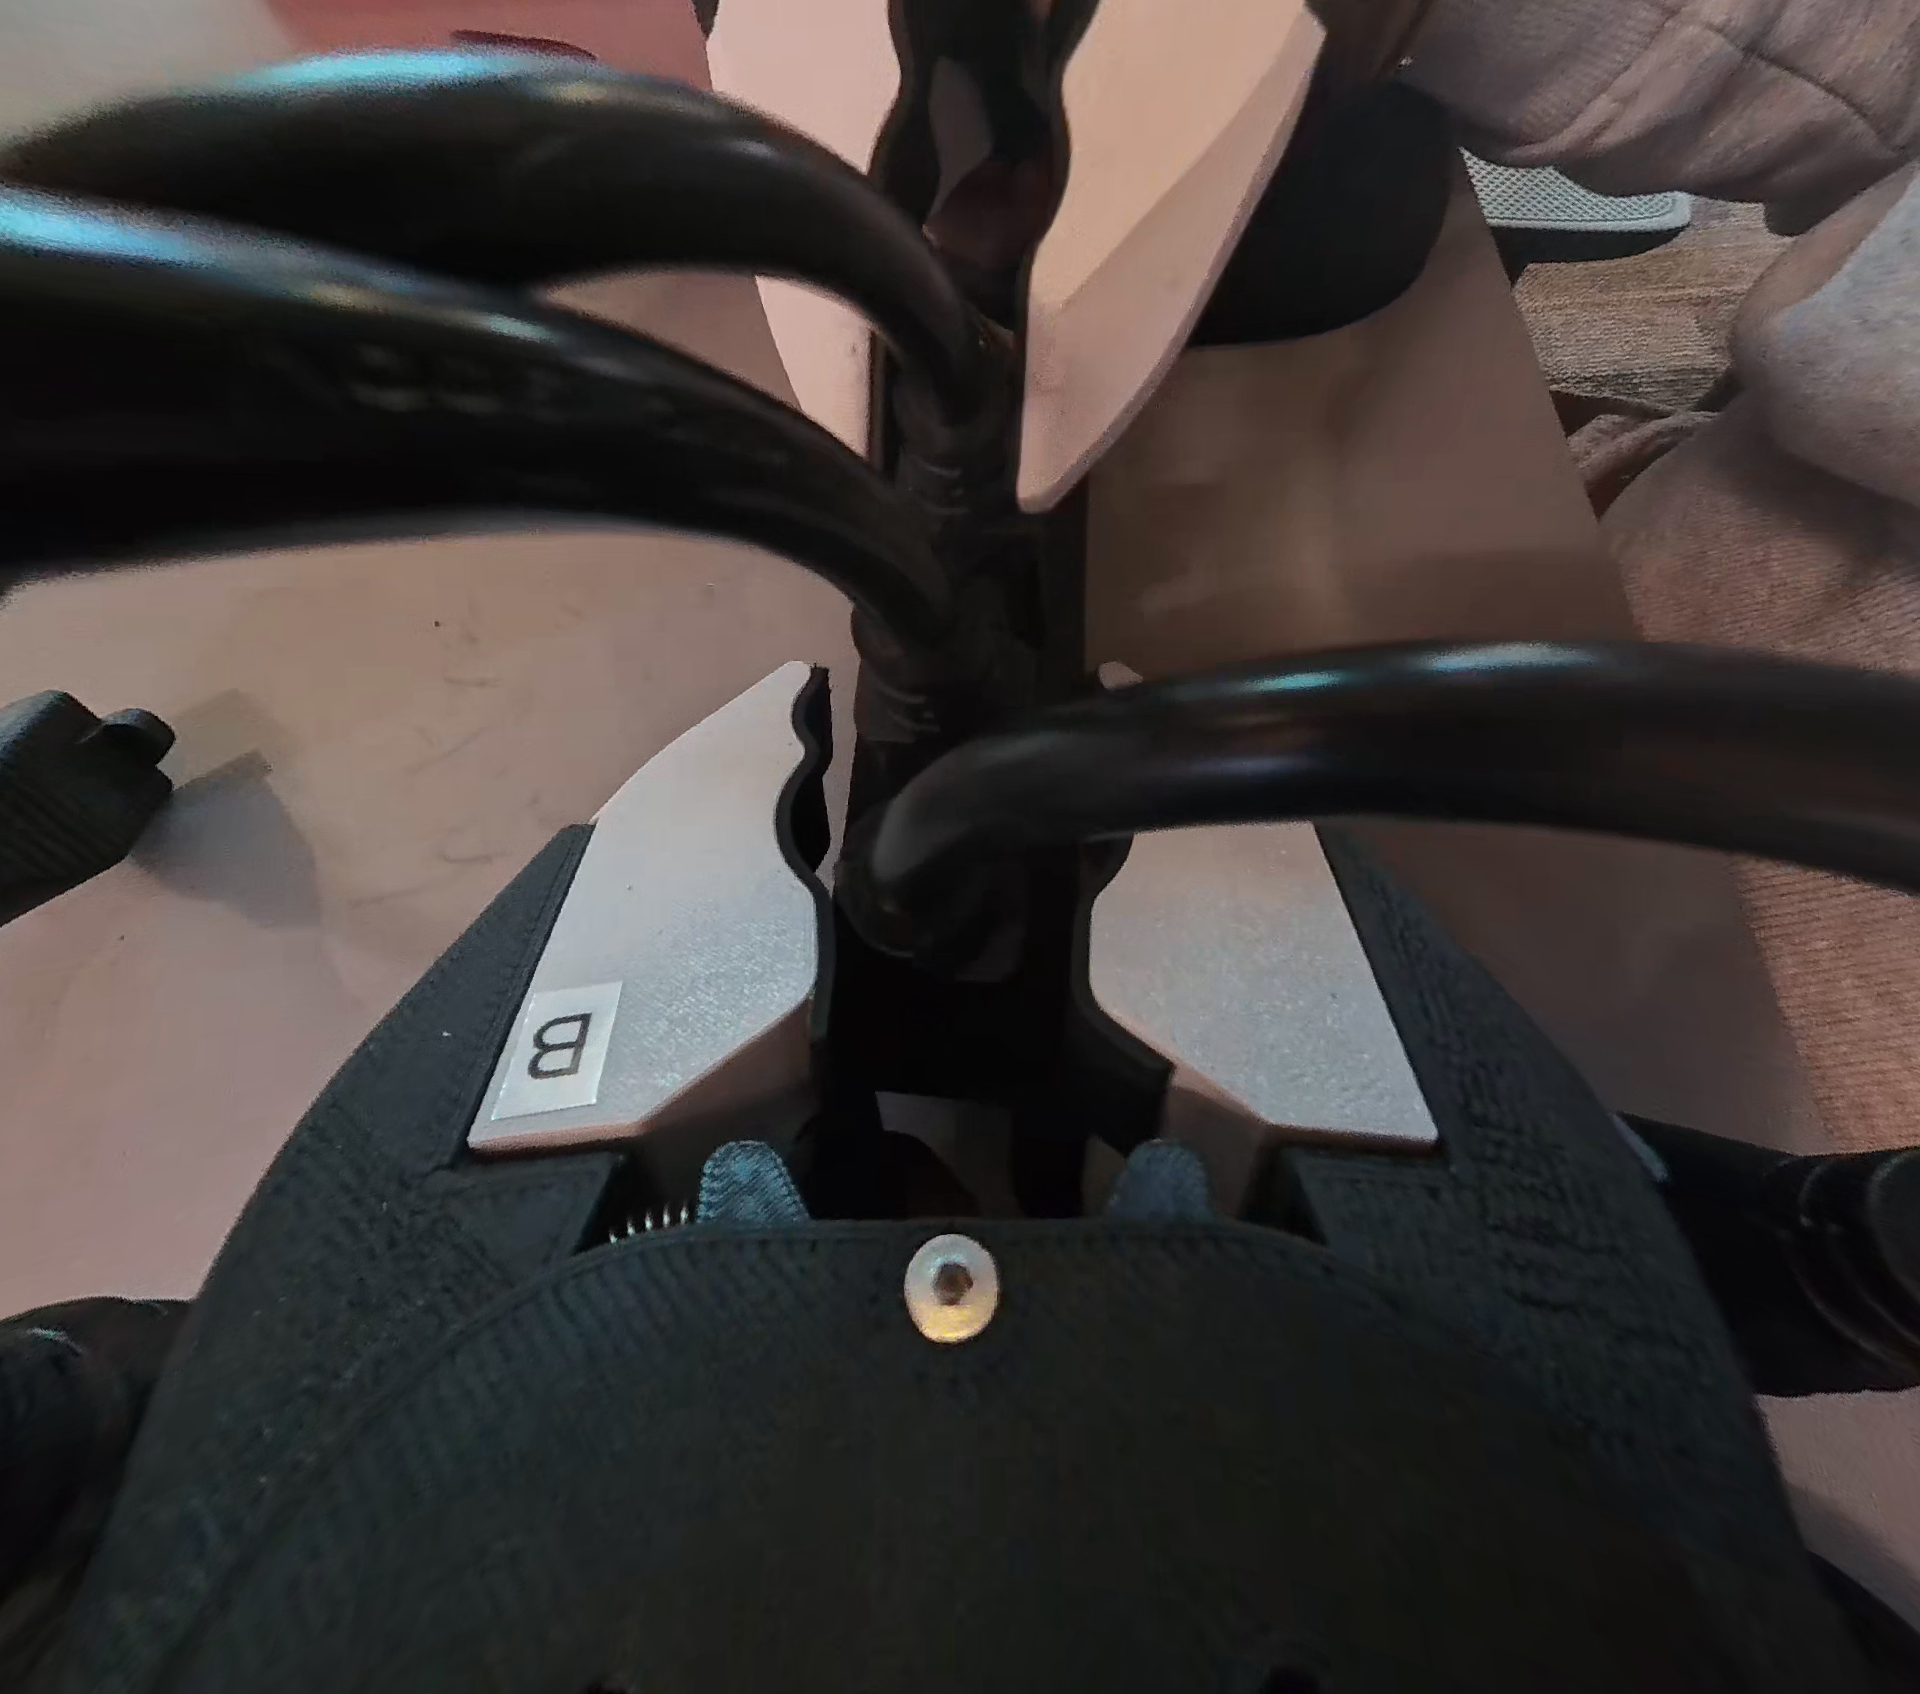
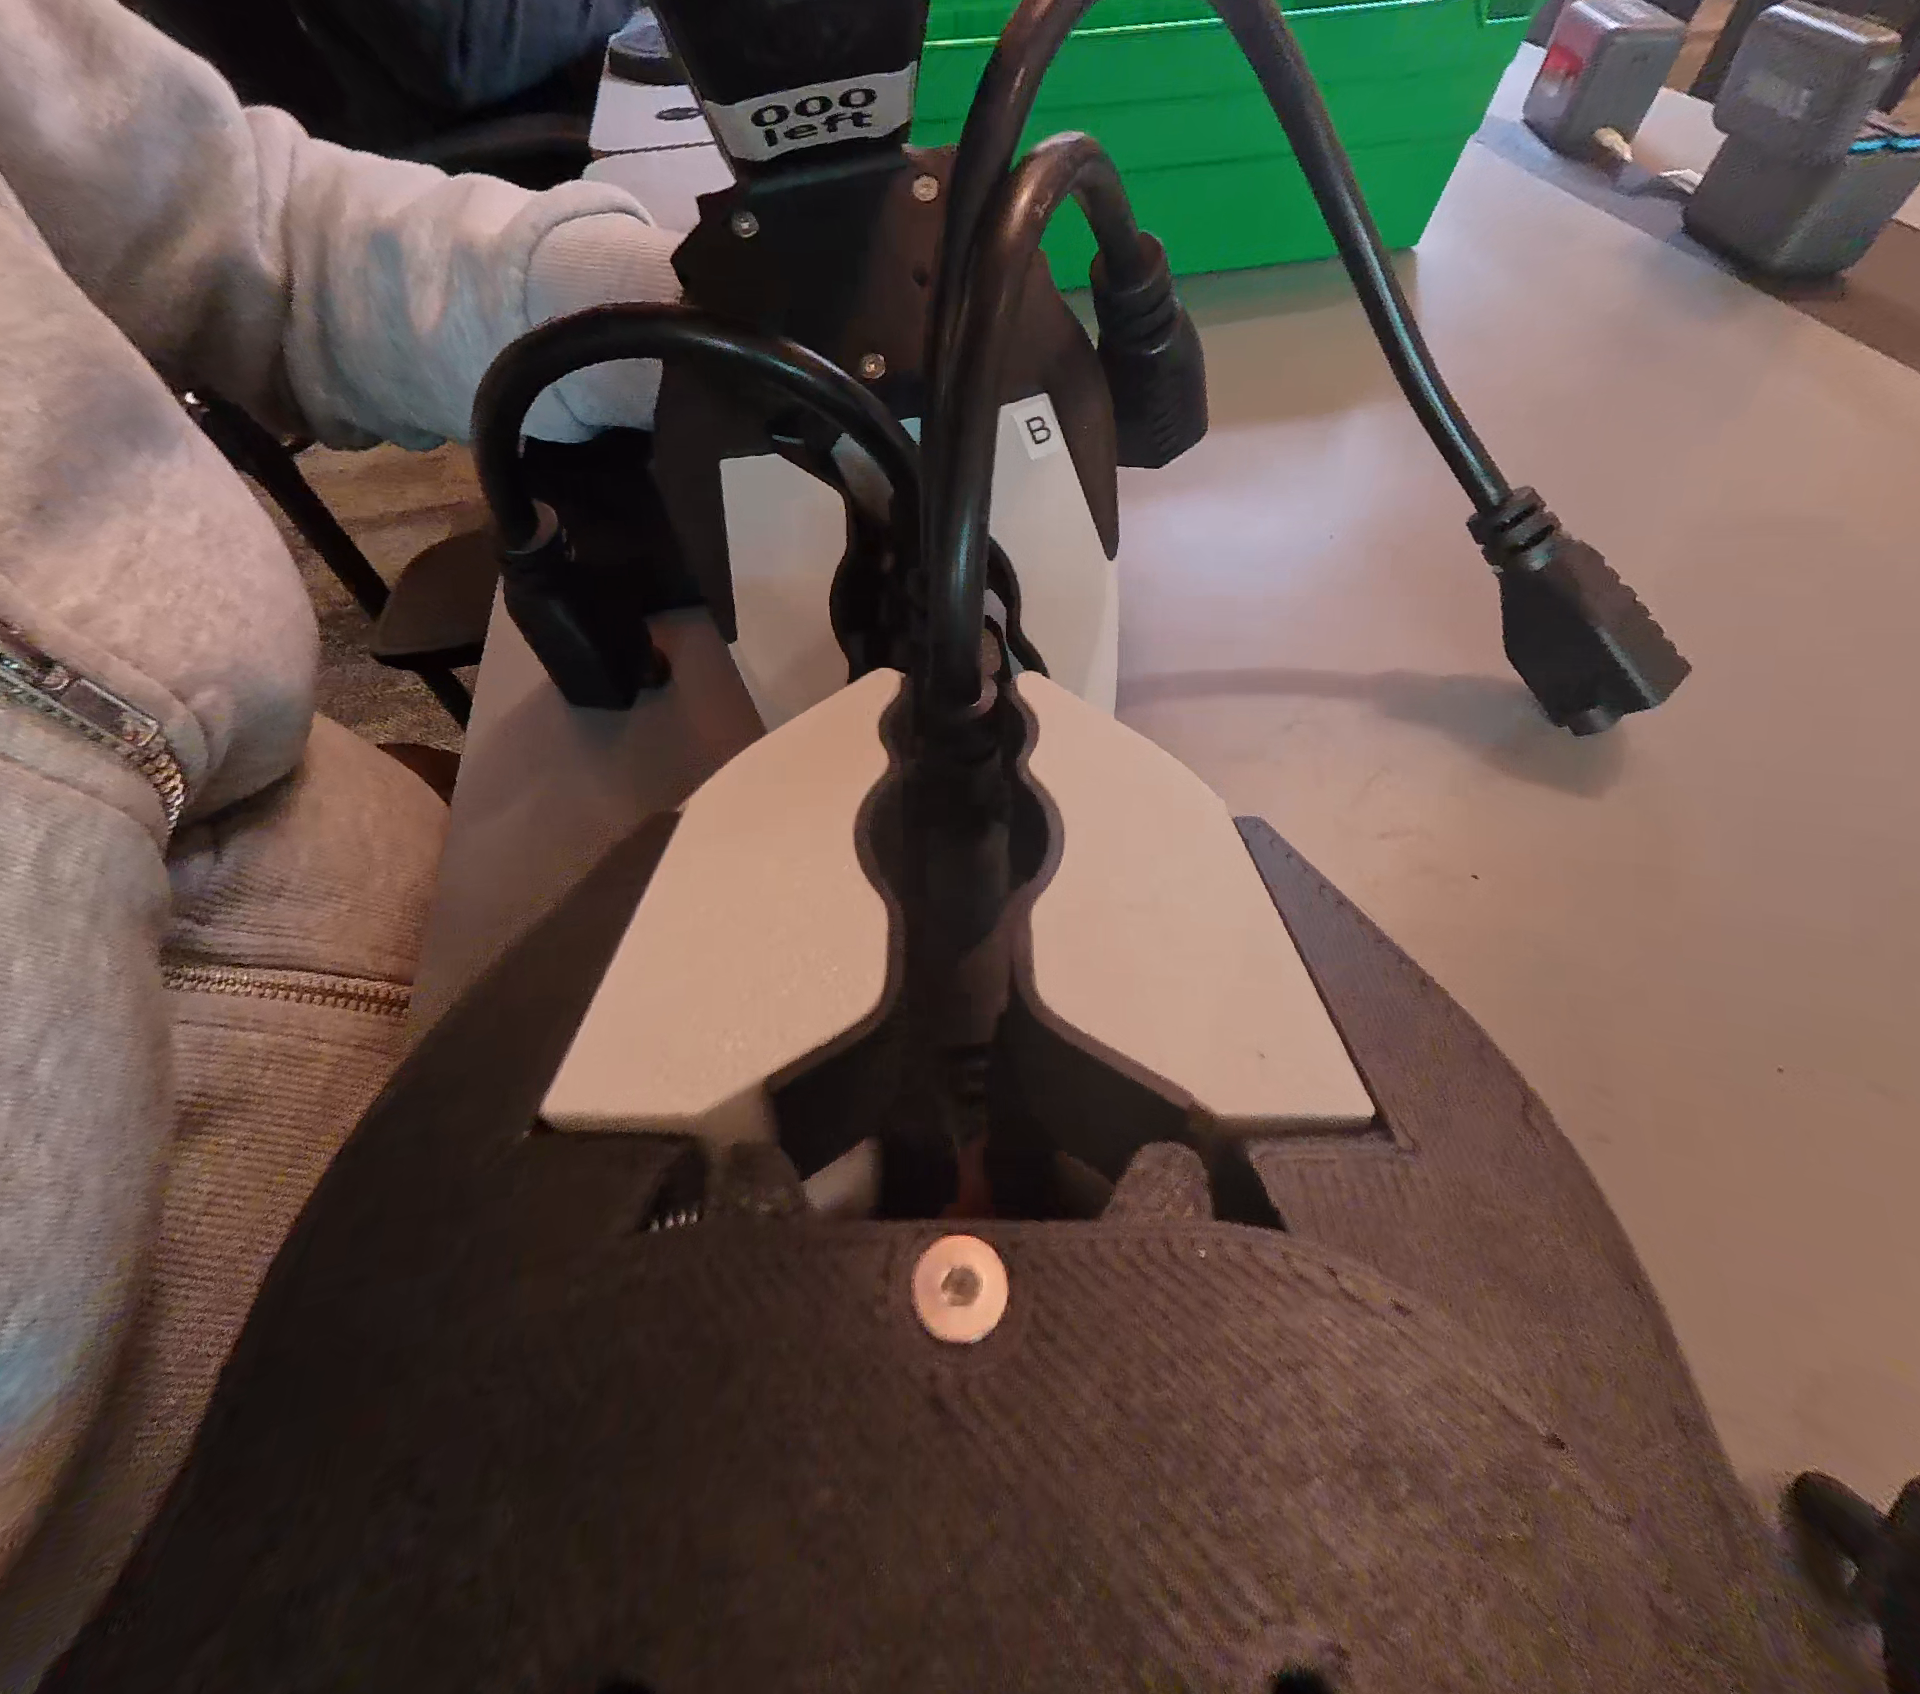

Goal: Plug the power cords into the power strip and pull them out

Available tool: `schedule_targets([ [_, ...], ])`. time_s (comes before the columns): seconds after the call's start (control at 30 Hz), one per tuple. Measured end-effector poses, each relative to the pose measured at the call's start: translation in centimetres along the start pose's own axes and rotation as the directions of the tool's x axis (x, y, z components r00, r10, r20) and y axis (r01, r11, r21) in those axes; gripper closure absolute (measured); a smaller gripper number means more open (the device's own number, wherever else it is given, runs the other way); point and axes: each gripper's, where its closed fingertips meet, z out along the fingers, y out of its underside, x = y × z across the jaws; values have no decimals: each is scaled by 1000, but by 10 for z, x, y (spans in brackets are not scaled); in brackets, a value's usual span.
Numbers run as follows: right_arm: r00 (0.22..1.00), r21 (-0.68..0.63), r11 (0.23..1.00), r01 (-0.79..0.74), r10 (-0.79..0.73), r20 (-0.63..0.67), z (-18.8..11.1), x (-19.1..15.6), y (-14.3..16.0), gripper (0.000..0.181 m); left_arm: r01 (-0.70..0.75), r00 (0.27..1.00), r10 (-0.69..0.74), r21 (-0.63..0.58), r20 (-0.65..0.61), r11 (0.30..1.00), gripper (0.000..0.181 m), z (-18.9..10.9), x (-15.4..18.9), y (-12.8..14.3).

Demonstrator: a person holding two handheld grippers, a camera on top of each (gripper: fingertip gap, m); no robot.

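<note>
Black rubber-sheathed power cords (image 2: 966,439) rise at frame centre, pinched between 2 facing grey-fingered grippers, left (image 1: 951,823) and right (image 2: 951,771); a straight, steady pull would likely spare the plugs.

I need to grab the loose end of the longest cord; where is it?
In the right wrist view its black connector lies on the grey table, right of both grippers and in front of the green bin.

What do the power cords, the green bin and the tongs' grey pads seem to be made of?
Power cords: probably rubber or PVC sheathing, glossy black, bending smoothly.
Green bin: moulded plastic, uniform colour with a slight sheen.
Right tongs, grey pads: likely matte printed plastic, finely grained.
</note>
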Motion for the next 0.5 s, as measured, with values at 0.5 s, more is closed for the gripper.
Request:
schedule_targets([
  [0.5, 999, -12, 1000, 28, -28, -37, 1, 1, 1, 165, -62, 997, 65, -78, 35, 995, 131, -1, -4, 15],
])
